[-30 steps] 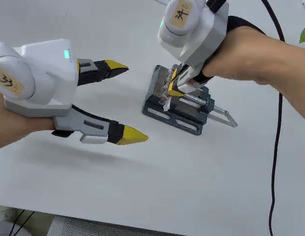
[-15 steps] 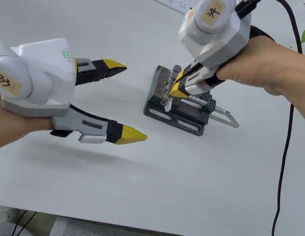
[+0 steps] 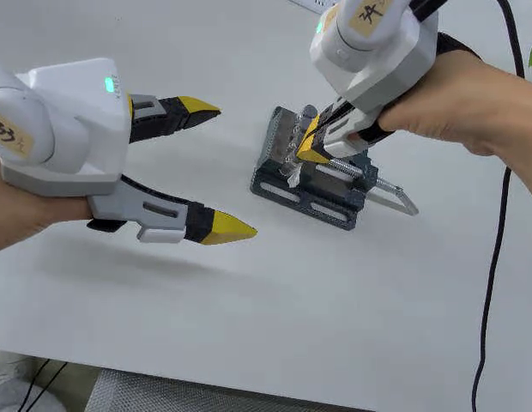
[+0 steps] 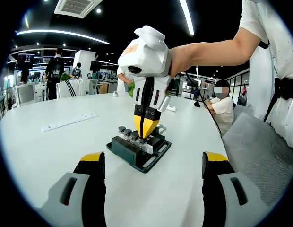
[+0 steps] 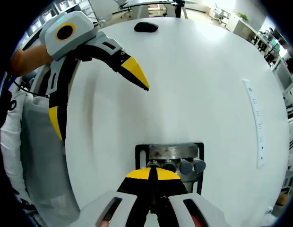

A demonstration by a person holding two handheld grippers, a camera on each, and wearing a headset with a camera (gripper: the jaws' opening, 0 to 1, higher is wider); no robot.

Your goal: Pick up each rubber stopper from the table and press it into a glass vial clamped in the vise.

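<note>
A dark green vise stands on the white table and clamps a row of glass vials capped with grey rubber stoppers. My right gripper points down with its yellow tips together on the near end of that row, and nothing shows between the jaws. From its own camera the shut tips sit beside three stoppered vials. My left gripper hovers left of the vise, wide open and holding nothing. Its fingers frame the vise from a short distance.
A white power strip lies far back on the table. A black cable trails down at the right. A dark object rests near the far edge. The table's front edge is close to me.
The right gripper's body has shifted a little right and up while its tips stay at the vials. The left gripper remains open in about the same place.
</note>
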